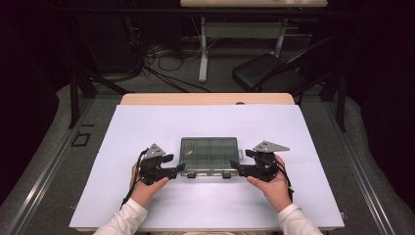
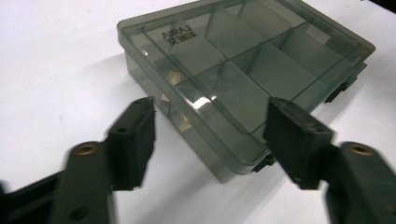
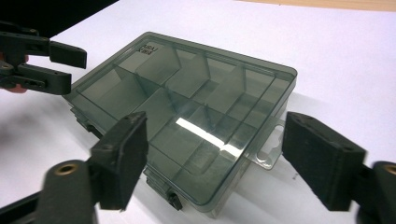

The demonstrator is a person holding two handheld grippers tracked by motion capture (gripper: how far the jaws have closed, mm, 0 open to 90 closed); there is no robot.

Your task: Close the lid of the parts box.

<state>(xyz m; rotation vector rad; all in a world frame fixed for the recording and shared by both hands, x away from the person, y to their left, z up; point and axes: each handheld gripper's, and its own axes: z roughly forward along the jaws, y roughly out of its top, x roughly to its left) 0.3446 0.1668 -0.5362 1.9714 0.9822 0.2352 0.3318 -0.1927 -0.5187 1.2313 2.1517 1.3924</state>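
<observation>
A smoky translucent compartment box (image 1: 209,155) lies shut on the white mat, its two black latches (image 1: 209,174) facing the person. My left gripper (image 1: 180,168) is open at the box's front left corner, and in the left gripper view the box (image 2: 243,70) sits just beyond the open gripper (image 2: 212,112). A small pale item (image 2: 173,77) shows through the lid. My right gripper (image 1: 235,168) is open at the front right corner. In the right gripper view the box's (image 3: 187,107) near corner lies between that gripper's (image 3: 217,123) spread jaws, with the left gripper (image 3: 77,72) beyond.
The white mat (image 1: 147,127) covers a wooden table (image 1: 205,99). A clear hang tab (image 3: 268,151) sticks out from the box's side. Behind the table stand a black chair (image 1: 266,72), another table's legs (image 1: 203,49) and floor cables (image 1: 161,58).
</observation>
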